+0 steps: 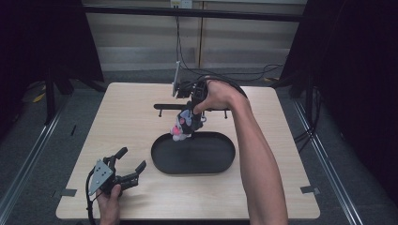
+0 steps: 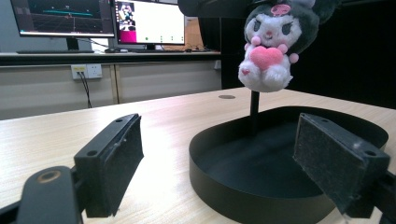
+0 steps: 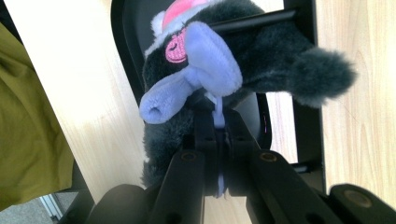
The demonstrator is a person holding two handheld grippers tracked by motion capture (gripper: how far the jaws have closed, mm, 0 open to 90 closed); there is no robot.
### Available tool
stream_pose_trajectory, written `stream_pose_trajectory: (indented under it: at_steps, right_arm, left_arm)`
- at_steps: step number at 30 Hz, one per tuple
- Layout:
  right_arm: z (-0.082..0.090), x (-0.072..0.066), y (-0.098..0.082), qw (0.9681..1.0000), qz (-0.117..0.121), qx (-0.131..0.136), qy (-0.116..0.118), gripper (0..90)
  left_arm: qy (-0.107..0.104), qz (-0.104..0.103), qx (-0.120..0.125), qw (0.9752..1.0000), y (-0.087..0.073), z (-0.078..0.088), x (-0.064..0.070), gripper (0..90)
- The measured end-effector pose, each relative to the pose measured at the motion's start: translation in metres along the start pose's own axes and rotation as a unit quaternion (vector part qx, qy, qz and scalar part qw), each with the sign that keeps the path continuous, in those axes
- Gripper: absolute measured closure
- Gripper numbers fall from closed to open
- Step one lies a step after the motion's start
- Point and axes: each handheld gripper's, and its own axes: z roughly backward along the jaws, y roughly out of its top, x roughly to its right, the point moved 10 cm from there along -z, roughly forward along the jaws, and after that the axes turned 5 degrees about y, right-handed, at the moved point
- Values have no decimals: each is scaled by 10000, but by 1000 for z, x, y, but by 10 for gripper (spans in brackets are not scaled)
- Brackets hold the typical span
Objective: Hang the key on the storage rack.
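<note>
Now right tool (image 1: 190, 116) clamped on plush (image 1: 180, 129) loop, dangling over tray (image 1: 220, 161) 12 o'clock rim, likely for drop; left tool (image 1: 131, 164) apart, idle on surface (image 1: 126, 103) at 7.

The table (image 1: 141, 108) has a pale wood-grain top, smooth with a soft sheen. On it sits an oval tray (image 2: 224, 154), matt black and smooth, looking like plastic or coated metal. A plush toy (image 2: 268, 42) hangs above the tray, made of fuzzy fabric: dark grey and white pile, a pink heart, pale lilac fleece parts. The left gripper (image 2: 215, 158) has hard matt black jaws faced with rough, grainy black pads (image 2: 322, 149). The right gripper (image 3: 219, 140) is smooth black, apparently plastic, with dull metal rivets. A thin black stand (image 1: 164, 107) behind the tray looks matt.
</note>
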Motion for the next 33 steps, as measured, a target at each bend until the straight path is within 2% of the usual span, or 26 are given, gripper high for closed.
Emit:
stream_pose_trajectory:
  at_steps: [13,22,26,33]
  right_arm:
    - [-3,9,-1,9999,31,76,-99,840]
    - [-2,8,-1,9995,126,122,-245,818]
    - [-1,6,-2,9996,134,152,-206,829]
    - [1,6,-3,9992,76,318,-210,794]
  left_arm:
    - [15,-15,0,10000,0,0,0,154]
    - [18,-20,-1,10000,0,0,0,154]
    - [23,-20,13,10000,0,0,1,154]
    - [26,-76,-12,10000,0,1,0,154]
